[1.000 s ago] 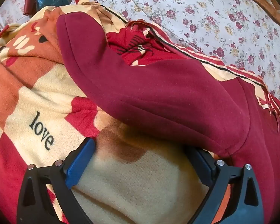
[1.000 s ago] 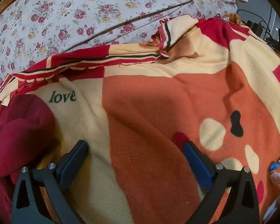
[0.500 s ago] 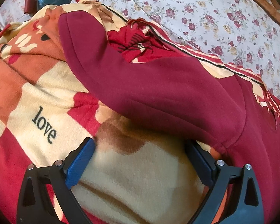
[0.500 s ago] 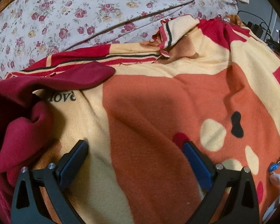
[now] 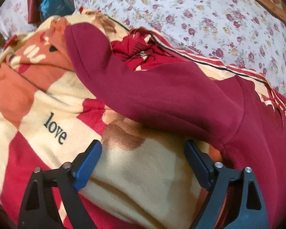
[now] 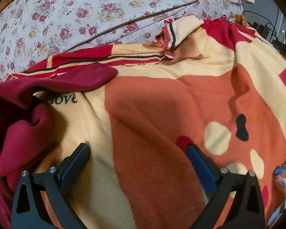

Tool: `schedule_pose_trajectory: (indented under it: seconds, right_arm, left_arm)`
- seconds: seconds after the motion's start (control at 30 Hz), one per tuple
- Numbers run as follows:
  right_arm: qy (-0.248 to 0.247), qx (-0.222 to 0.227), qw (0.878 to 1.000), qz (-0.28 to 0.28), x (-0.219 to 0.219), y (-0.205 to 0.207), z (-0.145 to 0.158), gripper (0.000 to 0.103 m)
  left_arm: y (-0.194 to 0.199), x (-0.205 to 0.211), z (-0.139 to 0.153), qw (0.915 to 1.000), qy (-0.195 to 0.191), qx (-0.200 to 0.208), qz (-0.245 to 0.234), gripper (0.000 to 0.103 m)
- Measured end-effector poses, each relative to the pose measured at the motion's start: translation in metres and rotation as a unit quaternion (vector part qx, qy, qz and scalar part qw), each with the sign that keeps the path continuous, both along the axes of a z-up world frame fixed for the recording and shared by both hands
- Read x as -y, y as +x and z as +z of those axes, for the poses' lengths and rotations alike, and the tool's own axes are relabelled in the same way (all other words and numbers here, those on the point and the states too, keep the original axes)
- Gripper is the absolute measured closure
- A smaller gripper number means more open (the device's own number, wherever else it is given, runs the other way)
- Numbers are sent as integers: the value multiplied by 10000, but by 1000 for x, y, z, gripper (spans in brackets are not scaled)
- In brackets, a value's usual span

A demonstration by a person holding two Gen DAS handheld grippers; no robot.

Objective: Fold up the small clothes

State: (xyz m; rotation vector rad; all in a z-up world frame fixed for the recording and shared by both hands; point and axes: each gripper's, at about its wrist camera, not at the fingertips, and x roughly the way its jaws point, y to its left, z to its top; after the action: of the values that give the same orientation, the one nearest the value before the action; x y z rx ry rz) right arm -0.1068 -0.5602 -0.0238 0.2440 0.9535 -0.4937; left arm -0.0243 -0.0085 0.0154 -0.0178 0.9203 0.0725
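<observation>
**Sleeve lies out flat**

To fold well, grab the dark red top (image 5: 181,95) by its sleeve end (image 5: 76,38) and lay it straight across the body. The top lies on the blanket (image 5: 143,171), just ahead of the left gripper (image 5: 143,148) and left of the right gripper (image 6: 137,150). Both are wide open and hold nothing
</observation>
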Motion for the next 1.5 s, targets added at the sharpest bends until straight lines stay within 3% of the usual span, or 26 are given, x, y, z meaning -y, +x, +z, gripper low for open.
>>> schedule_pose_trajectory:
  seconds: [0.17, 0.27, 0.37, 0.57, 0.67, 0.83, 0.9, 1.1, 1.23, 1.3, 1.33, 1.43, 1.5]
  right_arm:
    - [78, -239, 9994, 249, -20, -16, 13, 0]
    - [620, -329, 9959, 578, -34, -33, 28, 0]
    - [1151, -65, 9901, 797, -51, -62, 46, 0]
    - [1060, 215, 9855, 1309, -95, -109, 88, 0]
    - [1275, 222, 9775, 1668, -117, -125, 109, 0]
    - [1938, 419, 9504, 2398, -159, -143, 140, 0]
    - [2298, 555, 9321, 2743, -179, -145, 155, 0]
    - [2577, 927, 8951, 3519, -231, -142, 193, 0]
    - [2372, 1090, 8988, 3522, -249, -132, 207, 0]
    - [2597, 1075, 8944, 3479, -253, -124, 213, 0]
    - [2796, 1106, 8879, 3481, -254, -123, 218, 0]
    - [3300, 1485, 8528, 3766, -257, -124, 253, 0]
    - [3374, 1644, 8434, 3844, -259, -126, 273, 0]
  left_arm:
    - [-16, 10, 16, 9998, 9, 148, -125, 34]
    - [-32, 14, 28, 9991, -298, 214, -225, 34]
    - [-49, 20, 37, 9985, -365, 293, -296, 34]
    - [-80, 36, 53, 9971, -289, 380, -597, 34]
    - [-97, 44, 63, 9959, -272, 422, -749, 34]
    - [-112, 55, 80, 9940, -369, 469, -921, 34]
    - [-115, 59, 88, 9932, -367, 508, -983, 34]
    - [-122, 70, 108, 9913, -292, 673, -1091, 34]
    - [-120, 75, 114, 9910, -270, 696, -1112, 34]
    - [-120, 77, 116, 9907, -237, 711, -1131, 34]
    - [-119, 78, 116, 9907, -215, 714, -1134, 34]
    - [-116, 79, 118, 9907, -172, 740, -1128, 34]
    - [-116, 79, 120, 9907, -189, 770, -1110, 34]
